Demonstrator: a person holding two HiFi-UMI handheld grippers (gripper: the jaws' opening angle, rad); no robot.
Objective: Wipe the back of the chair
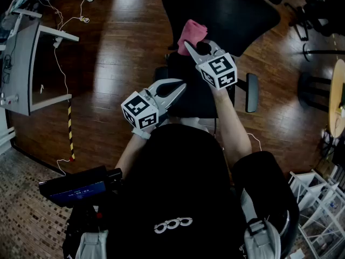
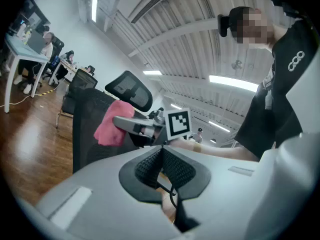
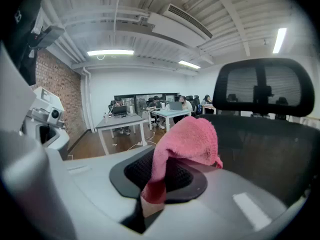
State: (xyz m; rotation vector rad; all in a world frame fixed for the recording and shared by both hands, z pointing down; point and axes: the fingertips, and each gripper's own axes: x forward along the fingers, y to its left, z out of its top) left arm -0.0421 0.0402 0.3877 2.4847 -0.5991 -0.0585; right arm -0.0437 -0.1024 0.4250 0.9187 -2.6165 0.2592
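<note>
Right gripper [image 1: 190,46] was clamped on the pink cloth [image 1: 192,31], with the chair back [image 1: 232,12] close ahead of it — the nearer tool. Left gripper [image 1: 178,88] was closed on nothing, set lower and further back.

**Black mesh office chair with a pink cloth at its back**
The chair [image 1: 226,15] stands upright at 12 o'clock, its mesh backrest [image 3: 280,154] and headrest [image 3: 265,86] facing the person. The fluffy pink cloth [image 1: 191,32], bunched and pinched in the right gripper [image 1: 190,45], sits toward the backrest's 9 o'clock side and seems to touch it.
</note>
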